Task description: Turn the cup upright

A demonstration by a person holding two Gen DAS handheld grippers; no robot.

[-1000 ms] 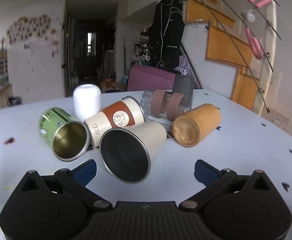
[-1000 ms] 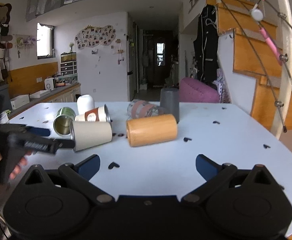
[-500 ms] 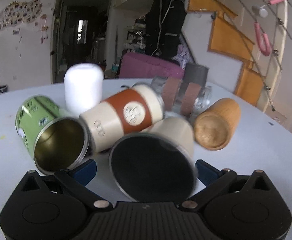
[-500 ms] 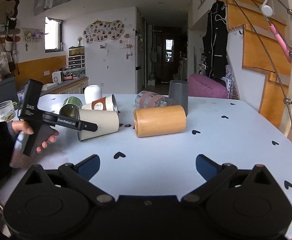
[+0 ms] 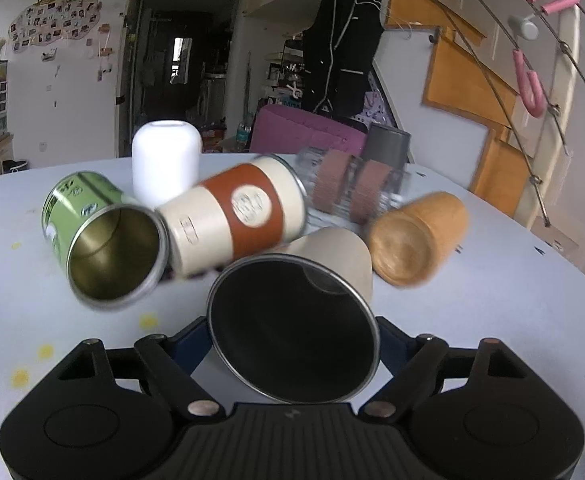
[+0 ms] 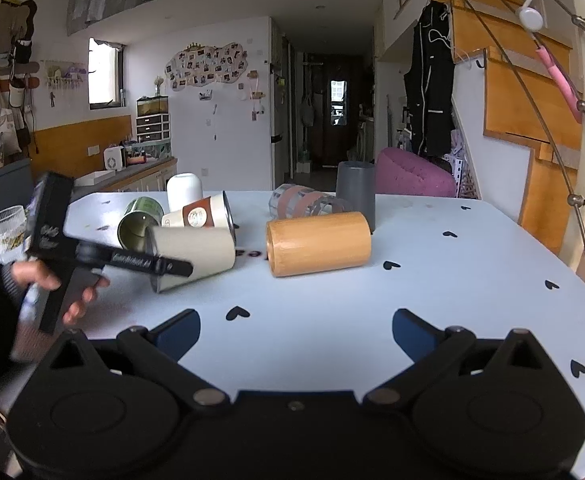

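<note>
A cream steel cup (image 5: pixel 292 320) lies on its side with its dark mouth toward my left gripper (image 5: pixel 292 344). The gripper's blue fingers stand on either side of the cup's rim, still open; whether they touch it I cannot tell. In the right wrist view the same cup (image 6: pixel 196 248) lies at the left, with the left gripper (image 6: pixel 160 268) around its mouth end. My right gripper (image 6: pixel 296 328) is open and empty, low over the table's near part.
Around the cream cup lie a green tin (image 5: pixel 100 236), a cream and brown paper cup (image 5: pixel 236 216), a clear banded glass (image 5: pixel 348 192) and a wooden cup (image 5: pixel 416 240). A white cup (image 5: pixel 164 168) and a grey cup (image 5: pixel 386 148) stand behind. A ribbed glass (image 6: pixel 4 228) stands far left.
My left gripper has moved forward until its fingers flank the cream cup's mouth. My right gripper has risen slightly and stayed open.
</note>
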